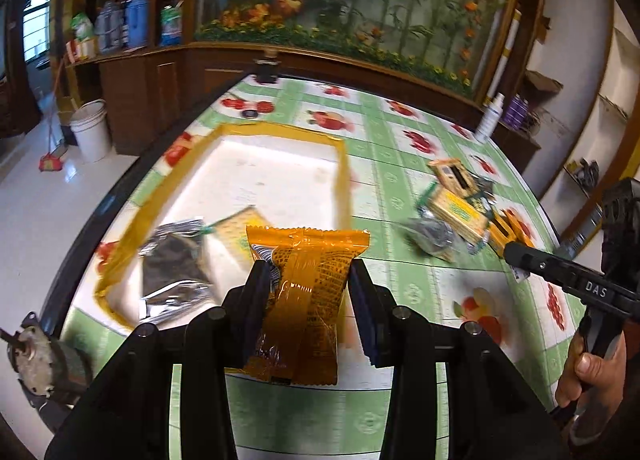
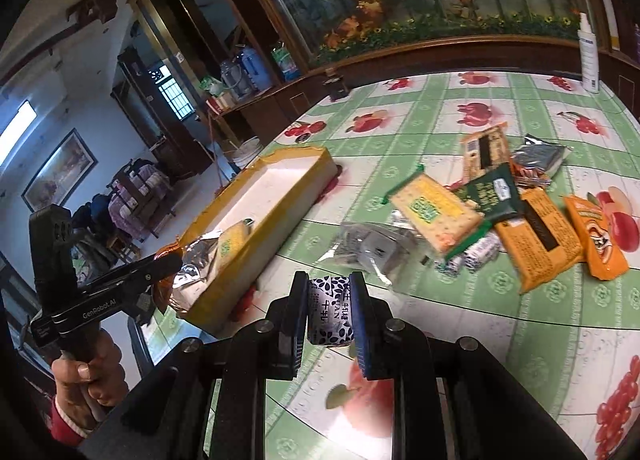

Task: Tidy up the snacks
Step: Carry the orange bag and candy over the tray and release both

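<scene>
Left gripper (image 1: pixel 308 280): fingers clamped on an orange snack packet (image 1: pixel 304 300), near the white tray (image 1: pixel 276 175). Right gripper (image 2: pixel 330 300): fingers closed around a small leaf-patterned candy (image 2: pixel 330 310) above the table (image 2: pixel 500 324).

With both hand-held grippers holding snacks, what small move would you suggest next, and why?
Probably carry the left hand-held gripper forward over the tray and release its orange packet: the packet hangs just short of the tray, where two snacks already lie.

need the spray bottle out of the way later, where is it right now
The white spray bottle stands upright at the table's far edge, top right in the right wrist view, beyond the snack pile.
</scene>
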`<action>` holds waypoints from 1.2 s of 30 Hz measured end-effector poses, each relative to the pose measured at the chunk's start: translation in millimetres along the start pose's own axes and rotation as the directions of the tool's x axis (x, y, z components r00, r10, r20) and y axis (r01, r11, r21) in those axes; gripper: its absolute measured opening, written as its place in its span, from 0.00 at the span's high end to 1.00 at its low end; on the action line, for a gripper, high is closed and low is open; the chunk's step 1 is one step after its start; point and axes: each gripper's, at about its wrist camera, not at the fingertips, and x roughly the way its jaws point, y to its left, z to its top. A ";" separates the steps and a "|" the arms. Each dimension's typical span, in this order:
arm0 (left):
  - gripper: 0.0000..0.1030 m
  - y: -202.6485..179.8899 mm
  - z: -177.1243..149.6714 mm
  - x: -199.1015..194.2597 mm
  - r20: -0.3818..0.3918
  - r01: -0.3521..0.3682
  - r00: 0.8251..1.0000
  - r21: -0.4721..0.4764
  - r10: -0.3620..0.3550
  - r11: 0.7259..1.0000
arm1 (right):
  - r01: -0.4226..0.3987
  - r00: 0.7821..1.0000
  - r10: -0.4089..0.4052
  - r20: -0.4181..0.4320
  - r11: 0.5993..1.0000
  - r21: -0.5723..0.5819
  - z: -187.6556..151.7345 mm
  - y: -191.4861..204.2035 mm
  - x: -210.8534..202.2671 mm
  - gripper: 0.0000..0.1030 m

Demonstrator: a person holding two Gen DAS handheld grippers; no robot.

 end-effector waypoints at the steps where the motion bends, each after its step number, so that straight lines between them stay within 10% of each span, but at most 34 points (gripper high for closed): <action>1: 0.63 7.1 0.0 -0.1 0.003 -0.012 1.000 -0.015 0.012 1.000 | -0.012 1.000 0.012 -0.004 1.000 -0.005 1.8 6.0 5.3 0.80; 16: 0.63 54.1 0.0 24.0 -0.017 -0.097 0.995 -0.129 0.096 0.987 | -0.168 0.980 0.147 -0.133 0.972 -0.163 35.0 122.0 120.8 0.80; 30: 0.61 60.2 -1.2 41.8 -0.043 -0.221 0.975 -0.088 0.218 0.971 | -0.109 0.978 0.061 -0.200 0.965 -0.237 33.0 139.5 182.4 0.76; 32: 0.55 62.7 -1.4 41.7 -0.050 -0.232 0.972 -0.099 0.228 0.968 | -0.105 0.979 0.058 -0.198 0.966 -0.237 34.0 138.4 182.1 0.68; 34: 0.23 64.0 -1.5 38.6 -0.045 -0.257 0.966 -0.103 0.254 0.961 | -0.099 0.981 0.054 -0.188 0.967 -0.235 35.4 137.0 179.3 0.60; 36: 0.20 63.1 -1.2 32.9 -0.025 -0.267 0.964 -0.104 0.266 0.958 | -0.094 0.983 0.055 -0.173 0.969 -0.228 36.6 134.2 172.6 0.52</action>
